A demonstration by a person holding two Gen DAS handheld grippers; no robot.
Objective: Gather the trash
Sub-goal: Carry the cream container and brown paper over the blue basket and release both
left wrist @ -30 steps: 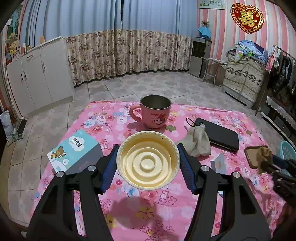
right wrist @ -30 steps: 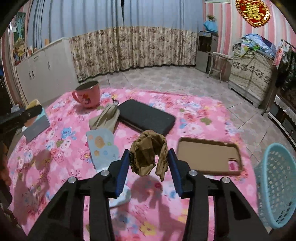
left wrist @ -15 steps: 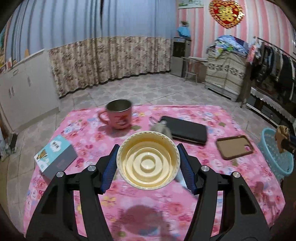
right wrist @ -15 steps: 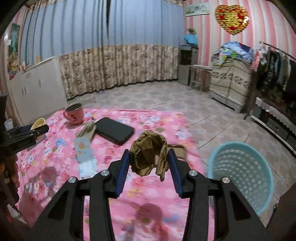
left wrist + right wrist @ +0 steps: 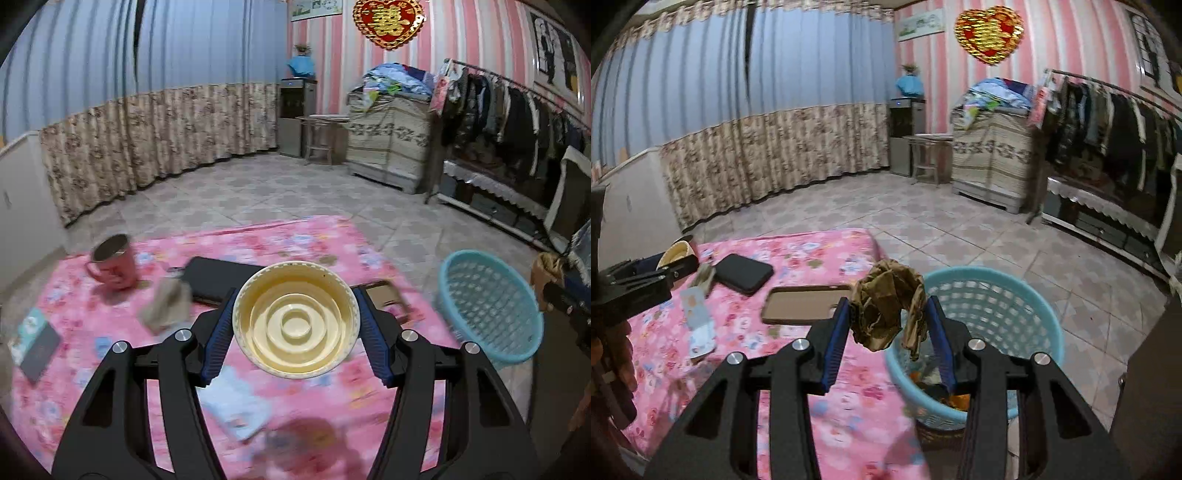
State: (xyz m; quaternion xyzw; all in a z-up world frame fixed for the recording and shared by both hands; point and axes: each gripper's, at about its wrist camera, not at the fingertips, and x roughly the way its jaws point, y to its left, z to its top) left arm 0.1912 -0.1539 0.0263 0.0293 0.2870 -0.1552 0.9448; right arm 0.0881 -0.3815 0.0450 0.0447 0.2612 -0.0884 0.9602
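Observation:
My left gripper (image 5: 295, 321) is shut on a cream plastic bowl (image 5: 295, 319) and holds it above the pink floral table (image 5: 110, 332). My right gripper (image 5: 888, 321) is shut on a crumpled brown paper wad (image 5: 886, 302) and holds it over the near left rim of the light blue trash basket (image 5: 993, 317), which stands on the floor off the table's right edge. The basket (image 5: 487, 306) also shows in the left wrist view, with the wad (image 5: 546, 269) beyond it. Some trash lies at the basket's bottom.
On the table lie a pink mug (image 5: 110, 262), a black case (image 5: 221, 277), a brown phone case (image 5: 805, 304), a crumpled beige tissue (image 5: 166, 306), a blue paper (image 5: 696, 317) and a teal box (image 5: 35, 343). A clothes rack (image 5: 1108, 122) stands at the right.
Both grippers have swung right. The right gripper carried the brown wad from over the table to above the basket. The left gripper still holds the bowl, now facing the table's right side.

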